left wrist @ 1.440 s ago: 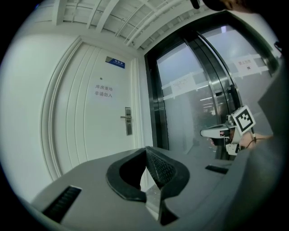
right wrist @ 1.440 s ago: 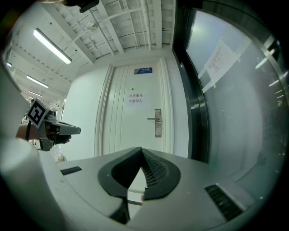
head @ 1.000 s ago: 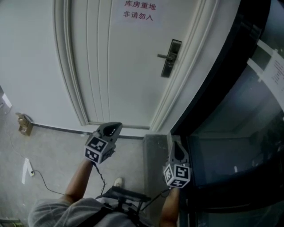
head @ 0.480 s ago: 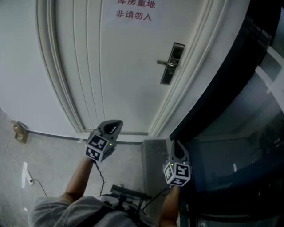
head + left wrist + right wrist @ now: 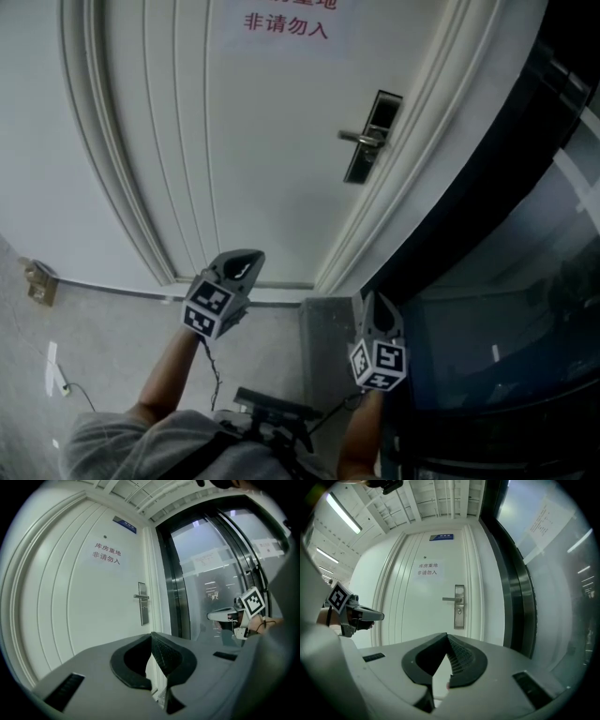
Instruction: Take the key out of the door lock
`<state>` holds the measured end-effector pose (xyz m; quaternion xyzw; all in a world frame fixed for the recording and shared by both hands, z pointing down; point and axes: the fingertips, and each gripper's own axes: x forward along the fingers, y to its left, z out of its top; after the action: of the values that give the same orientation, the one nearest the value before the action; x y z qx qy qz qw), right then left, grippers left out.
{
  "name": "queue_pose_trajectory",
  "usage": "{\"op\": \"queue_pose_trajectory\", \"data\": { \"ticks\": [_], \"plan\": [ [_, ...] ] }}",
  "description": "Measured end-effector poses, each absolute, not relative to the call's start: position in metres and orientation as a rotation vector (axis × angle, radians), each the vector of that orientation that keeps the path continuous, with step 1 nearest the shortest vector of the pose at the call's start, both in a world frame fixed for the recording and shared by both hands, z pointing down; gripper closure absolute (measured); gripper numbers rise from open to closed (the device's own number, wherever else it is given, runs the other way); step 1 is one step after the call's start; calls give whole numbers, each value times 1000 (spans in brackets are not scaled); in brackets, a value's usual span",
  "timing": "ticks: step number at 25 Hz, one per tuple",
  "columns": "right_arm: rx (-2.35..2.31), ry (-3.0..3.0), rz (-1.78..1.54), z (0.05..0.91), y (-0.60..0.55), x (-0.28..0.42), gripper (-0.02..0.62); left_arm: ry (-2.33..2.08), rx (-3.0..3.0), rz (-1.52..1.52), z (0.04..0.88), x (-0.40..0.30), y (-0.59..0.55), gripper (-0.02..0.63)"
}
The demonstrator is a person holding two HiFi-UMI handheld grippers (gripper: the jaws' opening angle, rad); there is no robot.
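A white door carries a metal lock plate [image 5: 373, 136] with a lever handle [image 5: 356, 138] at its right edge. The plate also shows in the left gripper view [image 5: 143, 609] and the right gripper view [image 5: 459, 606]. A keyhole mark sits under the handle; the key itself is too small to make out. My left gripper [image 5: 246, 258] is held low in front of the door, its jaws shut and empty [image 5: 151, 634]. My right gripper [image 5: 372, 298] is beside the door frame, also shut and empty [image 5: 446, 635]. Both are well short of the lock.
A dark-framed glass wall [image 5: 487, 234] runs along the right of the door. A paper notice with red characters [image 5: 286, 23] is stuck on the door. A small brown object [image 5: 37, 281] and a white cable [image 5: 53, 366] lie on the floor at left.
Both grippers have been carried forward toward the door, staying shut. The door and lock plate now look slightly nearer and shifted in the head view.
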<state>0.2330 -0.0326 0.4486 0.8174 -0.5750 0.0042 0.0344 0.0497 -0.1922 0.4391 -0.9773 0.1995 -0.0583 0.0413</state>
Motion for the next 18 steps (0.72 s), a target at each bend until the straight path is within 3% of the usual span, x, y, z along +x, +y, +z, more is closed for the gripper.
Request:
{"op": "queue_pose_trajectory", "data": {
  "ticks": [18],
  "plan": [
    [2476,-1757,-29,445,-97,283,586,646,-3009,-168,446,100,-256,614]
  ]
}}
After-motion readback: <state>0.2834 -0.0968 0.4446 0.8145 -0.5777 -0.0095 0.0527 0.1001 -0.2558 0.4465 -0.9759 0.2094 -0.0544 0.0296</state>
